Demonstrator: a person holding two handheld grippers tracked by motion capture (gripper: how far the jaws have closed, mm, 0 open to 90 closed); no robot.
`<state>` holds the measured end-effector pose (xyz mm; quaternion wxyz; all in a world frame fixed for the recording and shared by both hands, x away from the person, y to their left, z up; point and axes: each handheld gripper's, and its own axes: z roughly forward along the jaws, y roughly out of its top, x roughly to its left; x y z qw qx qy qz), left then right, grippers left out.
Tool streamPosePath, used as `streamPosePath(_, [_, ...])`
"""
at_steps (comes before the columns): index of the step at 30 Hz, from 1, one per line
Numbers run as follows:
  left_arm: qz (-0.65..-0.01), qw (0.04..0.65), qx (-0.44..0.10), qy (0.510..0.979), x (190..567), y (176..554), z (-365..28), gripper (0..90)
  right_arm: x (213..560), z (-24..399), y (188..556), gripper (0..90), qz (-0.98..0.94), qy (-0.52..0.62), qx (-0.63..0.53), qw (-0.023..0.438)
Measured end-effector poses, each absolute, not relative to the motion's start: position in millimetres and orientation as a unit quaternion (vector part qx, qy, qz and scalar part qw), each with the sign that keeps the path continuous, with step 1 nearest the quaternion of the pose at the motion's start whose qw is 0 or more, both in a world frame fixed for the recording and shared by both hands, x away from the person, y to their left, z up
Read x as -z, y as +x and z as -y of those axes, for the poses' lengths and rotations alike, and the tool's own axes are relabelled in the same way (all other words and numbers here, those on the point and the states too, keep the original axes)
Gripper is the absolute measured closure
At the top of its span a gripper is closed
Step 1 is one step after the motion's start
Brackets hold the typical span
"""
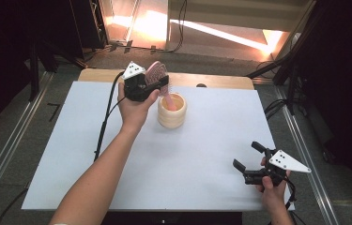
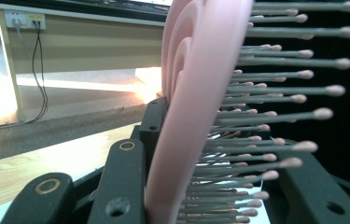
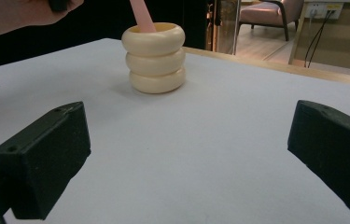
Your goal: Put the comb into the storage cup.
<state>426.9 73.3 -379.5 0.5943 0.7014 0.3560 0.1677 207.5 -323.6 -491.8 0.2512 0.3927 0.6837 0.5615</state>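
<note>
Overhead arrangement of a two-handed handling scene on a desk (image 1: pixel 117 140) covered by a white sheet. The left tool (image 1: pixel 157 84), held in the person's left hand (image 1: pixel 133 105) at the far side of the desk, is clamped on the head of a pink hairbrush (image 1: pixel 156 72); the brush head stands above the tool, tilted, and its handle slopes down into the mouth of a cream ribbed cup (image 1: pixel 172 112) that stands upright on the sheet just right of that hand. In the left gripper view the brush back (image 2: pixel 196 107) passes edge-on between the black jaws, one jaw pressed against the smooth pink back and the other lying on the bristle side, with the grey, pink-tipped bristles (image 2: pixel 275 116) pointing to the right of the frame. The right tool (image 1: pixel 248 161) rests in the right hand (image 1: pixel 272 190) near the desk's near right corner, well apart from the cup; its jaws stand wide with nothing between them. In the right gripper view the two spread jaws frame bare white sheet, and beyond them the cup (image 3: pixel 154 58) shows as three stacked rings with the pink handle (image 3: pixel 141 16) rising out of its opening toward the left hand (image 3: pixel 18 14) at the upper left edge.
</note>
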Motion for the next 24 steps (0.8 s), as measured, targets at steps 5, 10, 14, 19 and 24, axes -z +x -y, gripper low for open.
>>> streamPosePath(5, [-0.36,0.594,-0.164,0.7,383.9,428.0,-72.5,63.4,491.9,323.8,207.6,0.0,-0.683,0.394,-0.562,0.251])
streamPosePath(10, [-0.364,0.592,-0.162,0.701,389.6,429.0,-71.2,63.4,492.0,324.0,207.8,0.0,-0.683,0.393,-0.562,0.251])
streamPosePath(14, [-0.367,0.59,-0.162,0.701,393.6,430.0,-70.4,63.4,492.0,324.1,207.7,0.0,-0.683,0.395,-0.562,0.249])
streamPosePath(19, [-0.368,0.589,-0.159,0.702,397.9,430.9,-68.8,63.4,492.3,324.2,207.9,0.0,-0.682,0.396,-0.562,0.249])
streamPosePath(24, [-0.372,0.585,-0.157,0.703,403.7,431.1,-65.7,63.4,492.6,324.2,208.4,0.0,-0.683,0.395,-0.561,0.249])
